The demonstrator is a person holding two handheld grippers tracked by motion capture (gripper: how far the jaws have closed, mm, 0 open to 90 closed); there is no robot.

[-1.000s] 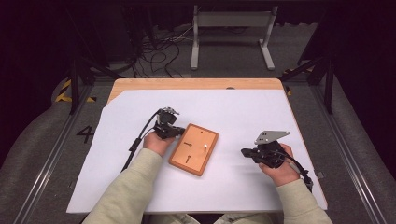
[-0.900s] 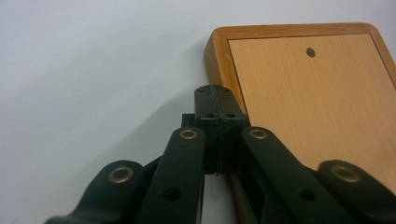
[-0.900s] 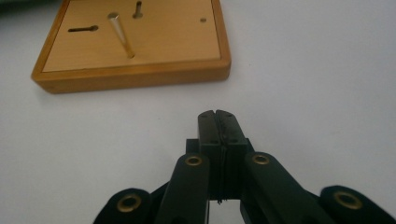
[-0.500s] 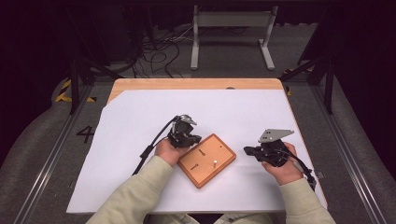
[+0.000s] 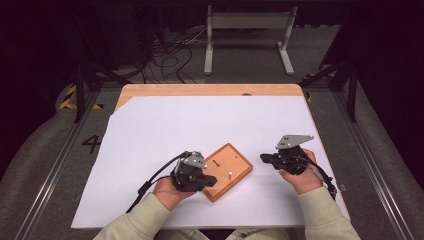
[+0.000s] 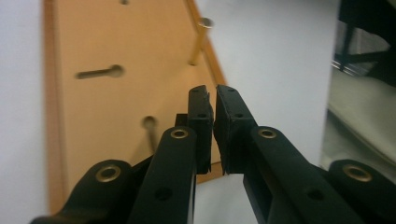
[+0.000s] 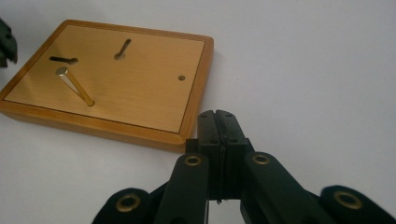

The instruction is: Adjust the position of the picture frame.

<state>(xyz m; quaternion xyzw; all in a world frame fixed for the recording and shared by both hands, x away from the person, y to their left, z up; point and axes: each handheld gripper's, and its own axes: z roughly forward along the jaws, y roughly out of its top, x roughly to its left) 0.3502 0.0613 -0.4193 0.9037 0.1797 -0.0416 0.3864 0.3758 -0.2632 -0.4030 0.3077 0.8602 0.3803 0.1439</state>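
A flat wooden board (image 5: 227,170) lies on the white sheet, turned diagonally, with a short metal peg (image 5: 229,174) standing in it and a slot and small holes beside. My left gripper (image 5: 212,181) sits at the board's near left corner. In the left gripper view the board (image 6: 102,102) runs under the left gripper (image 6: 214,100); its jaws have just been opening and stand a narrow gap apart with nothing between them. My right gripper (image 5: 263,158) rests on the sheet right of the board, jaws shut and empty. The right gripper view has this gripper (image 7: 215,116) just off the board's (image 7: 140,93) edge, with the peg (image 7: 74,86) leaning.
A white sheet (image 5: 200,125) covers most of the wooden table (image 5: 210,90). A metal stand (image 5: 247,30) and loose cables (image 5: 170,55) lie on the floor beyond the far edge. Black cables trail from both grippers.
My left gripper has moved right and toward the person, and the board has slid and turned diagonal with it. The right gripper has kept still.
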